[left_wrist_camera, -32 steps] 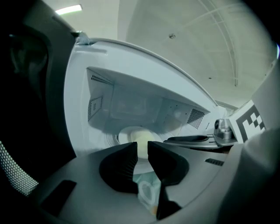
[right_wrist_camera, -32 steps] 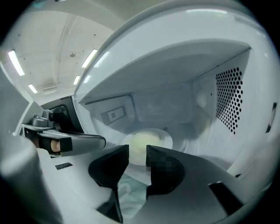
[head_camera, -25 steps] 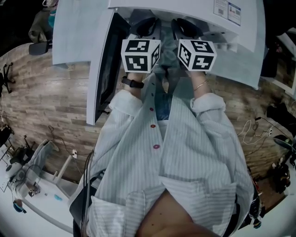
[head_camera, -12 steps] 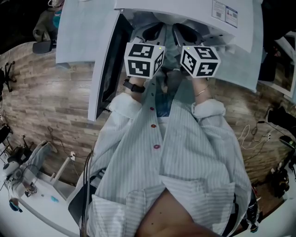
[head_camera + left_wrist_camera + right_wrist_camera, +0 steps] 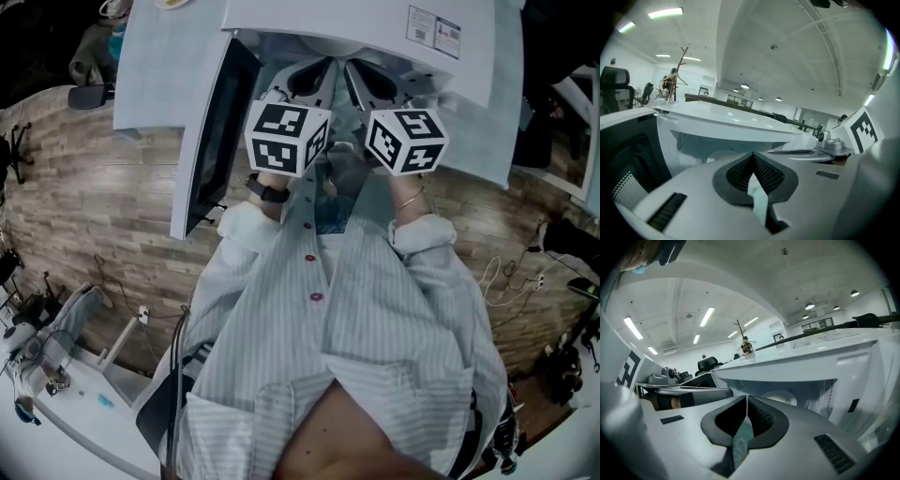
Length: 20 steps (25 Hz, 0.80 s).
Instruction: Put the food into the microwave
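Head view looks steeply down a pale striped shirt (image 5: 375, 328) to a white box-shaped microwave (image 5: 356, 23) on a pale desk (image 5: 155, 84). Its dark-windowed door (image 5: 211, 141) stands swung open at the left. Both tongs point toward the open cavity (image 5: 811, 394), close beside each other.

The left tongs (image 5: 753, 157) have just been closing, and their pads meet at the tips with nothing pinched. The right tongs (image 5: 746, 399) have likewise just closed to a hairline. (A pale greenish sliver shows in the slit behind each pair of pads; I cannot tell what it is.) No food is in either grip.

On the cavity floor sits a pale round disc (image 5: 780, 397), turntable or plate, too washed out to show whether anything lies on it. At the far left edge of the desk, a small yellowish lump on a pale dish (image 5: 172, 3) is cut by the frame. It may be the food; if so, loading has not yet begun.

Risks, as I judge them:
- **Door:** the left wrist (image 5: 265, 192) is just beside the open door, so a sideways sweep toward that dish could knock it and shift the microwave.
- **Upper lip:** the tips sit near the cavity's upper lip (image 5: 787, 373) and could strike it if raised.
- **Shut tongs:** if they meet a dish while shut, they would shove it rather than grasp it, spilling the food.
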Each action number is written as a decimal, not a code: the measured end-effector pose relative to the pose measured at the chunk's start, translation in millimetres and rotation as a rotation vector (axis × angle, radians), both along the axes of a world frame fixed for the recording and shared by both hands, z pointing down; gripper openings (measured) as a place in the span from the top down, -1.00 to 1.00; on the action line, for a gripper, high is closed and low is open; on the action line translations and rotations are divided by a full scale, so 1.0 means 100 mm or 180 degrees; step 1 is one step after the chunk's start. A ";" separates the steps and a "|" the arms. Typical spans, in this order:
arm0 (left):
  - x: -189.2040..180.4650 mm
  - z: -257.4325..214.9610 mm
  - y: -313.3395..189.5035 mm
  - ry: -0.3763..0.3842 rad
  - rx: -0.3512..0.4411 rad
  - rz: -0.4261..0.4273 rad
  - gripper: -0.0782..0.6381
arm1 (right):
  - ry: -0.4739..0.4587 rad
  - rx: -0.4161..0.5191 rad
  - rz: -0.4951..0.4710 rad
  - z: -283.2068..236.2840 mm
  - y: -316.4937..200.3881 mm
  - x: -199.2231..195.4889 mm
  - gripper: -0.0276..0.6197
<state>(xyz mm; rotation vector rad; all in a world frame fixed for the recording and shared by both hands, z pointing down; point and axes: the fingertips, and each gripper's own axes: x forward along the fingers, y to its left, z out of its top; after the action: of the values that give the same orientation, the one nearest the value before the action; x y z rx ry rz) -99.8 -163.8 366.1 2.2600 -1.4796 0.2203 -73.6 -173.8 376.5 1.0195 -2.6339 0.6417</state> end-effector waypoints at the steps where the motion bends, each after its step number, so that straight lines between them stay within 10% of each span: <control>1: 0.01 -0.04 0.01 0.0008 0.0016 -0.0027 0.76 | -0.0027 -0.0002 -0.0020 -0.04 0.01 0.02 0.79; 20: 0.20 -0.64 0.22 0.0090 0.0271 -0.0209 0.76 | -0.0395 0.0279 -0.0446 -0.72 0.24 0.19 0.79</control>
<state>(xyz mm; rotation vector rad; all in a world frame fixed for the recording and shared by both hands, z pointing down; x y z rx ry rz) -80.1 -142.2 302.4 2.2663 -1.5735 0.1069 -54.2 -150.2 304.2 0.8326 -2.8334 0.5799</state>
